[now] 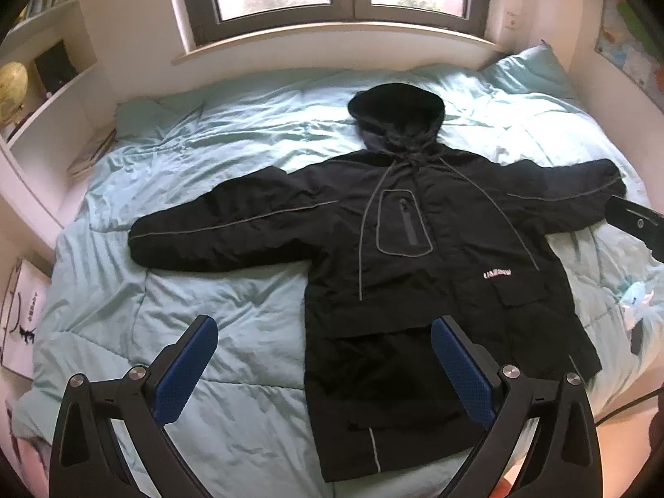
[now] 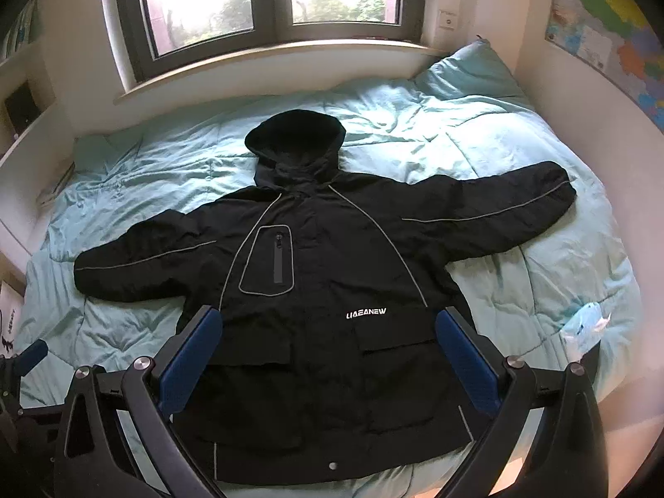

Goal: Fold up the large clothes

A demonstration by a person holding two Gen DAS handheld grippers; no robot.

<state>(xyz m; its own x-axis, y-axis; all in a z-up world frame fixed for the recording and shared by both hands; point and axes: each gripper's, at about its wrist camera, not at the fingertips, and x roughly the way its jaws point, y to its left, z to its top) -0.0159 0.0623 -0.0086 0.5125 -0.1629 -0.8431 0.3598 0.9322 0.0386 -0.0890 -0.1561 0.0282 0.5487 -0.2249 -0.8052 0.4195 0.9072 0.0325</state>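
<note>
A black hooded jacket (image 1: 415, 249) with grey piping lies flat, front up, on the light-teal duvet (image 1: 228, 299), both sleeves spread wide and the hood toward the window. It also shows in the right wrist view (image 2: 323, 299). My left gripper (image 1: 323, 332) is open and empty, hovering above the duvet and the jacket's lower left hem. My right gripper (image 2: 328, 328) is open and empty, hovering above the jacket's lower body. The left gripper's blue tip (image 2: 31, 355) shows at the left edge of the right wrist view; the right gripper shows at the right edge of the left wrist view (image 1: 639, 224).
A pillow (image 2: 465, 70) leans in the far right corner under the window sill (image 2: 269, 54). A small pale-blue object (image 2: 585, 323) lies on the duvet to the right of the jacket. Shelves (image 1: 45, 95) stand along the left wall. A map (image 2: 614, 25) hangs on the right wall.
</note>
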